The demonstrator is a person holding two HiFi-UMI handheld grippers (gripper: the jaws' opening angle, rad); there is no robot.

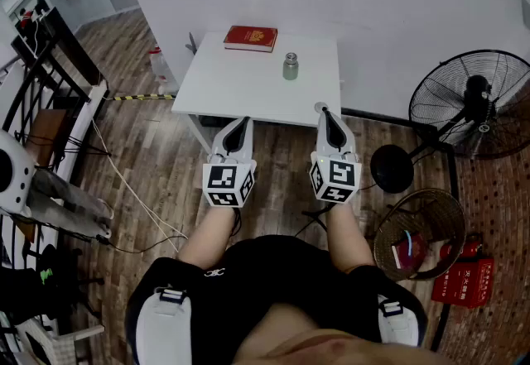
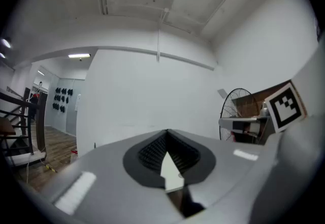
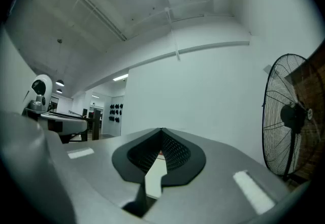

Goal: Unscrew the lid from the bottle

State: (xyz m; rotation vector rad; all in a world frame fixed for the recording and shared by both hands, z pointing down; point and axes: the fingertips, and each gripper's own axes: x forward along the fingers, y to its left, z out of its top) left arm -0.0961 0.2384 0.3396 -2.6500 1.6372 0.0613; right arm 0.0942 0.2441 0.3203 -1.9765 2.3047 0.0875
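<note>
Right now I have both tools held out level in front of me, short of the work. The left hand-held gripper (image 1: 240,122) has its jaws pressed together with nothing between them, which its own camera confirms (image 2: 167,132). The right hand-held gripper (image 1: 323,112) is likewise closed and empty (image 3: 161,130).

The bottle (image 1: 291,67), a small metallic one, stands upright on the white desk (image 1: 240,86), towards the far side and right of centre. Its lid (image 1: 291,56) is on. Neither tool touches it, and it sits well apart from both tips. A red book (image 1: 250,38) lies flat near the desk's far edge, to the left of the bottle and clear of it.

From the head view, the right tool's tip lines up with the near edge of the desk and the left one's sits just short of it, though I can't judge their height above it from this angle.

A standing fan (image 1: 479,103) is on the wooden floor (image 1: 141,148) to my right, also visible from the right gripper view (image 3: 292,116). A wire basket (image 1: 418,232) stands nearer me, beside some red extinguishers (image 1: 464,279).
</note>
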